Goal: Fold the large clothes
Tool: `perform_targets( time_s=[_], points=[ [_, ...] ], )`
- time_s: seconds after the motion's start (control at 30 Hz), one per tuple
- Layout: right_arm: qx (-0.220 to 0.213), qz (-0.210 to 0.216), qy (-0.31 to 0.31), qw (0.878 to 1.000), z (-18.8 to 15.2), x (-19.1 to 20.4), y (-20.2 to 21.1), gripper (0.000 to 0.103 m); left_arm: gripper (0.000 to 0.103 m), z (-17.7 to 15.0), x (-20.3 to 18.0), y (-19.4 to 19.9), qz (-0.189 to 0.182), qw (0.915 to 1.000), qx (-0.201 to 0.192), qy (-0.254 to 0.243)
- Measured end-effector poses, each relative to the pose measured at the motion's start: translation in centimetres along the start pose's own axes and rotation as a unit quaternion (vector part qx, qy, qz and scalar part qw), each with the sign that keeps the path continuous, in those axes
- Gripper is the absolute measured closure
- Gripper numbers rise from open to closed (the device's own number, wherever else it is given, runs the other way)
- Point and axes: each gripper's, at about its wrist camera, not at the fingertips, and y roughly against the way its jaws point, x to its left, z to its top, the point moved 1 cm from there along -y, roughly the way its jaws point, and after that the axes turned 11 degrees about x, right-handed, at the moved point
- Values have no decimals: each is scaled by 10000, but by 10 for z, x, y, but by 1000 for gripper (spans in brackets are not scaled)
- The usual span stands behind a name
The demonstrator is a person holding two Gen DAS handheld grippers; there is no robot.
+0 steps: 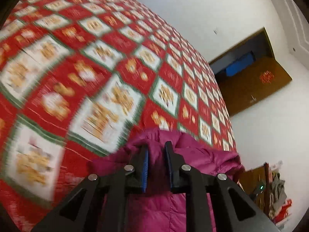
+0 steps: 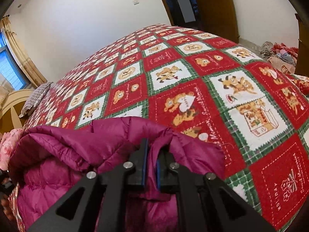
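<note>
My left fingers stand narrow around one jacket fold; right gripper clamps it, on one bed; its long axis is unclear.

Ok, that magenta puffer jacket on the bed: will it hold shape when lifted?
Probably not: the magenta puffer jacket bunches in soft folds, so it should droop. Its quilted puffiness suggests it is light. The shiny shell may slip through the right gripper.
</note>
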Motion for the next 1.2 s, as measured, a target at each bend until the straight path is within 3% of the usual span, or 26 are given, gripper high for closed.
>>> perform_targets(
  time_s=[0.03, 0.07, 0.1, 0.2, 0.23, 0.27, 0.33, 0.37, 0.43, 0.5, 0.53, 0.57, 0.7, 0.87, 0.93, 1.03, 1.2],
  points=[
    [15, -4, 15, 10000, 1, 1, 1, 93, 56, 1, -4, 14, 321, 9992, -244, -37],
    [41, 5, 44, 10000, 1, 2, 2, 91, 43, 2, -10, 27, 654, 9965, -507, -111],
    [79, 20, 91, 9999, 2, 4, 4, 90, 24, 1, -16, 37, 791, 9942, -706, -186],
    [29, 219, 170, 9996, 7, 5, 28, 86, 20, -3, -36, 59, 1030, 9872, -1107, -503],
    [-114, 313, 162, 9993, 9, 4, 43, 74, 20, -4, -45, 59, 1160, 9850, -1095, -659],
    [-278, 352, 154, 9989, 11, 4, 59, 49, 20, -7, -55, 56, 1307, 9824, -1045, -833],
    [-693, 227, 127, 9973, 12, 6, 87, 15, 20, -12, -71, 44, 1479, 9772, -932, -1209],
    [-974, 150, 162, 9950, 12, 11, 105, 14, 20, -17, -82, 34, 1561, 9735, -873, -1425],
    [-1201, 40, 406, 9919, 16, 26, 126, 15, 20, -28, -102, 16, 1714, 9638, -772, -1890],
    [-1053, -34, 863, 9907, 19, 53, 133, 33, 20, -37, -121, -5, 1847, 9538, -701, -2264],
    [-879, -23, 1147, 9895, 19, 69, 129, 51, 20, -38, -126, -13, 1882, 9515, -678, -2339],
    [-754, -32, 1354, 9879, 18, 82, 122, 60, 20, -39, -133, -25, 1938, 9487, -618, -2421],
    [-148, -40, 1973, 9802, 21, 131, 63, 64, 20, -35, -147, -64, 2213, 9420, -469, -2479],
    [321, -361, 1953, 9795, 14, 137, -11, 64, 20, -25, -135, -103, 2744, 9312, -420, -2364],
    [397, -490, 2009, 9776, 5, 132, -31, 64, 20, -24, -120, -114, 2775, 9347, -331, -2197],
    [402, -383, 1912, 9800, 0, 121, -37, 64, 17, -24, -102, -119, 2412, 9505, -322, -1933],
    [381, -147, 1782, 9831, -3, 113, -39, 64, 14, -30, -96, -126, 2293, 9537, -581, -1859]
  ],
)
